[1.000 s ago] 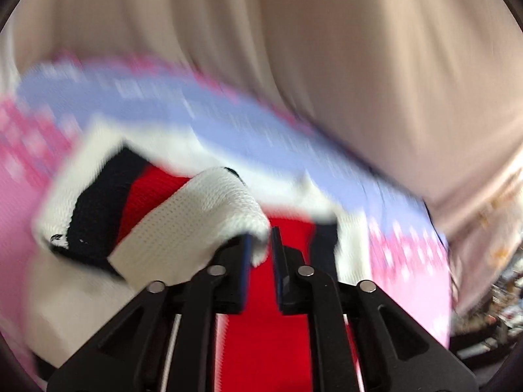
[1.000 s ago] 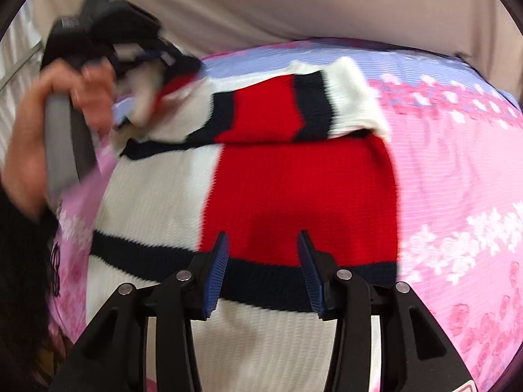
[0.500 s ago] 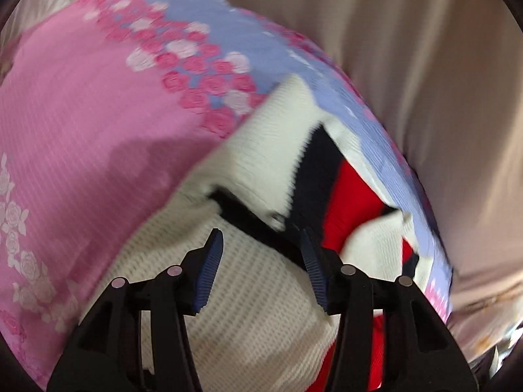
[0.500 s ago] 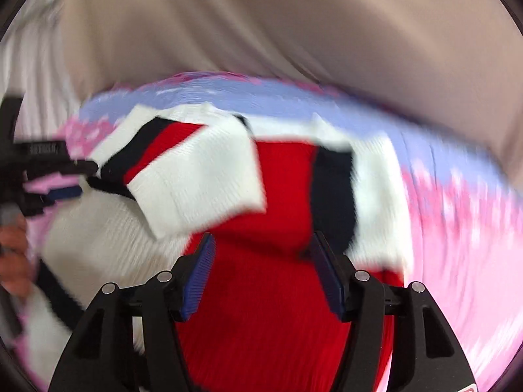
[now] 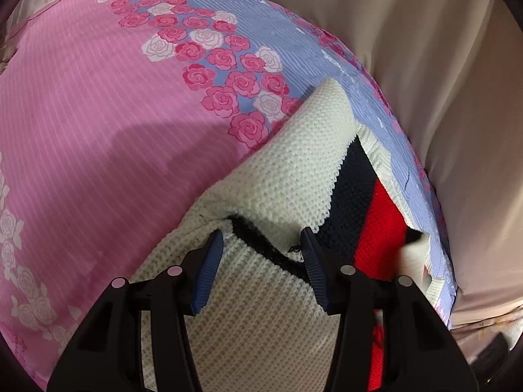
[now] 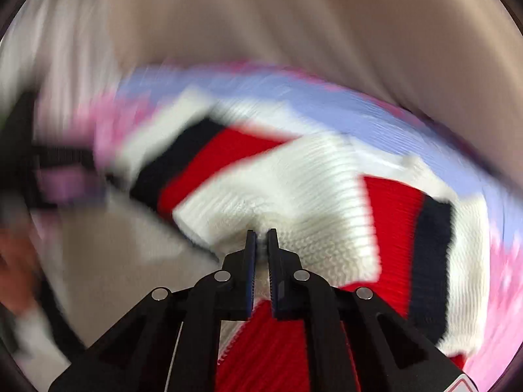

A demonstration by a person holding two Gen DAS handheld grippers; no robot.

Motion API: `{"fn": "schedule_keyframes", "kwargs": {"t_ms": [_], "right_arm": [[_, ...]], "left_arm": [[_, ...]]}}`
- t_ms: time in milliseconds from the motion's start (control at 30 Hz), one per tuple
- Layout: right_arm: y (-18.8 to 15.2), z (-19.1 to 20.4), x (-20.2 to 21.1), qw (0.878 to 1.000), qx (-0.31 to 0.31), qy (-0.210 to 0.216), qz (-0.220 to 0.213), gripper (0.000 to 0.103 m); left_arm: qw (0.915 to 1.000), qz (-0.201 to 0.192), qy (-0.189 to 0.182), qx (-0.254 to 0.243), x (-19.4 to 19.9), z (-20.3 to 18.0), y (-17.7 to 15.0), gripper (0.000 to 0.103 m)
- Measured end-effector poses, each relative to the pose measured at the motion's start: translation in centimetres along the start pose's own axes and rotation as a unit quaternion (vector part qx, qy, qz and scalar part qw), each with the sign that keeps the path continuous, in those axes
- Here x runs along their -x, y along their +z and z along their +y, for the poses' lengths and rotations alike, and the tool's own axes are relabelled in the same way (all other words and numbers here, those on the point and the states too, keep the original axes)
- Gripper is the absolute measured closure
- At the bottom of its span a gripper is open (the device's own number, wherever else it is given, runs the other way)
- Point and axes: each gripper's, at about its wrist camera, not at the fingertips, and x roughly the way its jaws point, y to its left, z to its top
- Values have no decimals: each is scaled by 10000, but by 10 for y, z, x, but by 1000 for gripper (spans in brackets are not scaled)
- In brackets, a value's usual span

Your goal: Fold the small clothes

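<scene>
A small knit sweater [image 5: 278, 179] in white, navy and red lies on a pink bedspread [image 5: 98, 114]. My left gripper [image 5: 261, 245] hovers open over its white part and a navy stripe; the blue pads [image 5: 209, 271] press on nothing. In the blurred right wrist view, one sleeve lies folded across the red body [image 6: 392, 202]. My right gripper [image 6: 261, 233] is shut on the white cuff [image 6: 294, 196] of that sleeve, with knit pinched between the pads.
The bedspread has a lilac band with pink and white roses [image 5: 228, 65] along its far edge. Beige cloth [image 5: 441, 65] hangs behind the bed. A blurred hand [image 6: 13, 277] with the other gripper shows at the left of the right wrist view.
My left gripper let go of the white sleeve end, swung to the sweater's white side and now stands open. My right gripper moved onto the folded sleeve's cuff and shut on it.
</scene>
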Motion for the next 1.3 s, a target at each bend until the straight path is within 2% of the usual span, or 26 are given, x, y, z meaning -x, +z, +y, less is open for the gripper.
{"fn": "schedule_keyframes", "kwargs": {"t_ms": [67,133,200,233,267,300,367,467,533,567,600,633,667,700,767,833,900,933,967,1033,1067,1100,1167,1200,1267,1300], "right_arm": [[8,-49,34,9935,-1041,-148,-446,98],[-2,-112,60,9699,-2319,-336,-669,98],[-19,-162,58,9512,-2991,-676,-344,97],[-26,-177,49,9491,-3048,-793,-76,97],[-31,-186,43,9469,-3138,-692,74,95],[-38,-196,38,9401,-3389,-354,124,91],[-44,-202,35,9295,-3688,19,86,85],[-42,-188,33,9383,-3457,85,-25,46],[-37,-174,26,9497,-3131,18,8,42],[-36,-171,22,9546,-2974,-53,141,42],[-33,-164,9,9589,-2812,-166,334,46],[-29,-160,1,9610,-2724,-198,429,53],[-26,-156,-6,9625,-2657,-197,512,82],[-30,-155,-4,9623,-2674,-36,506,92],[-15,-149,21,9635,-2666,223,-39,92],[0,-144,59,9685,-2414,151,-599,93],[4,-145,77,9706,-2223,-35,-921,93],[1,-147,68,9742,-2117,-192,-754,93],[-9,-152,38,9777,-2053,-378,-203,93],[-29,-160,3,9745,-2158,-413,455,93],[-31,-159,3,9735,-2217,-391,408,93],[-30,-159,16,9733,-2266,-331,151,93],[-24,-157,30,9727,-2285,-323,-234,93],[-25,-158,22,9736,-2236,-438,-122,93],[-36,-166,-9,9706,-2287,-564,497,93],[-36,-166,-8,9695,-2367,-490,415,91]], "left_arm": [[10000,12,-10,11,1,-1,0,56],[10000,25,-28,19,1,-4,-1,56],[9997,120,-164,113,-1,-8,-3,55],[9993,181,-251,201,-3,-10,-3,55],[9989,216,-327,272,-4,-12,-4,55],[9986,226,-359,325,-5,-14,-4,55],[9984,165,-355,403,-7,-17,-3,55],[9981,111,-277,548,-10,-16,0,57],[9983,89,-166,557,-12,-17,3,75],[9986,90,-107,505,-12,-18,4,81],[9988,87,-78,476,-12,-18,5,90],[9990,46,-55,450,-10,-19,7,95],[9992,-18,-41,406,-6,-20,9,96],[9994,-126,-28,331,0,-22,12,96],[9989,-448,11,115,21,-28,17,96],[9974,-692,88,-186,34,-33,18,96],[9962,-625,381,-471,20,-34,16,96],[9963,-413,589,-475,3,-29,12,96],[9962,-287,720,-402,-9,-23,9,96],[9967,-332,677,-311,-6,-17,6,96],[9963,-457,634,-355,0,-17,6,96],[9956,-528,652,-411,2,-18,6,96],[9956,-447,689,-453,-5,-16,7,95],[9959,-374,703,-426,-10,-15,7,95],[9952,-378,719,-545,-11,-17,5,92],[9952,-365,675,-614,-8,-18,3,90]]}}
